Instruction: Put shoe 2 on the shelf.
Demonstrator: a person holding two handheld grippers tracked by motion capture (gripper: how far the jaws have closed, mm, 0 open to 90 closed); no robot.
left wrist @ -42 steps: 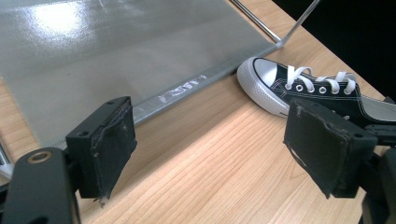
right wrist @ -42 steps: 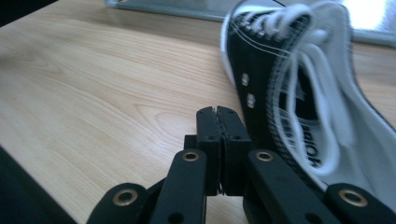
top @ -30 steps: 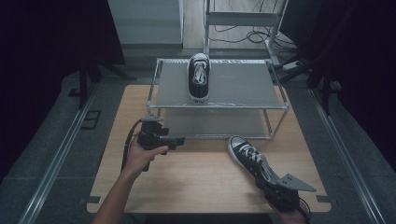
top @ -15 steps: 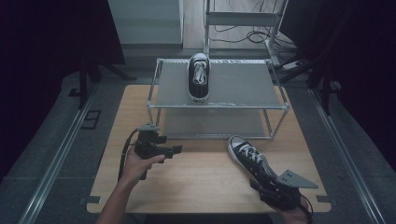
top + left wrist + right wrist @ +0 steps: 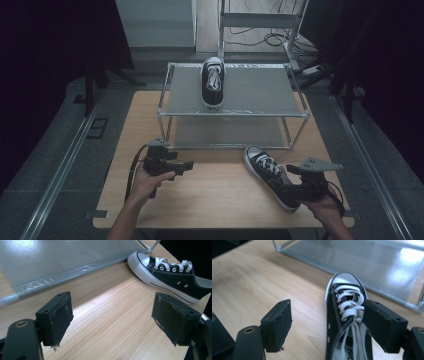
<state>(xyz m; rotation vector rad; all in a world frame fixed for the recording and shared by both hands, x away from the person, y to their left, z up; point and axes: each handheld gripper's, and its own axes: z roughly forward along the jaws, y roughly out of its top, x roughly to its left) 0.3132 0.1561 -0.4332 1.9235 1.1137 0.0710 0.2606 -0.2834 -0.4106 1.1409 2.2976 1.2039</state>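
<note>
The right tongs (image 5: 292,187) have just been opening — their jaws now stand apart over the heel end of the shoe (image 5: 270,172), which lies on the surface (image 5: 220,195) between and under them, toe pointing away, with neither pad pressing it. The left tongs (image 5: 187,165) are open with nothing between the jaws; the shoe lies ahead to their right. A 2nd shoe (image 5: 212,82) sits on the rack (image 5: 260,90) beyond.
</note>
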